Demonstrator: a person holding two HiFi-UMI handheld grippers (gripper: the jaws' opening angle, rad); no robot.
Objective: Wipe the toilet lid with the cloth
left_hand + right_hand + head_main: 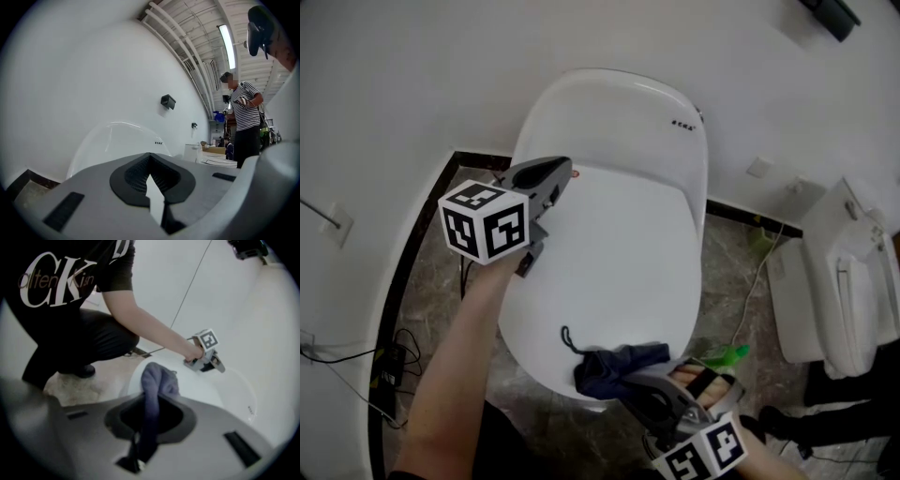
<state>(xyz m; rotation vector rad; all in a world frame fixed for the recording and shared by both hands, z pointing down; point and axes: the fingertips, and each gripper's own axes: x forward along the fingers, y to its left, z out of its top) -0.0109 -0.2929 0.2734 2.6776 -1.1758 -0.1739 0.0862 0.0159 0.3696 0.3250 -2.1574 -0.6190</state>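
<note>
The right gripper (630,384), at the bottom centre of the head view, was clamped on a dark blue cloth (614,364) that lay bunched on the near edge of the closed white toilet lid (619,262); in the right gripper view the cloth ran up between the jaws. The left gripper (564,172) sat at the lid's upper-left rim, jaws together and empty; whether it touched the lid was unclear.

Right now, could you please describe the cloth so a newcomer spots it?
Find the white toilet lid in the middle. At its near edge lies the cloth, pinched by the right gripper. It is the only dark blue, crumpled thing there.
</note>
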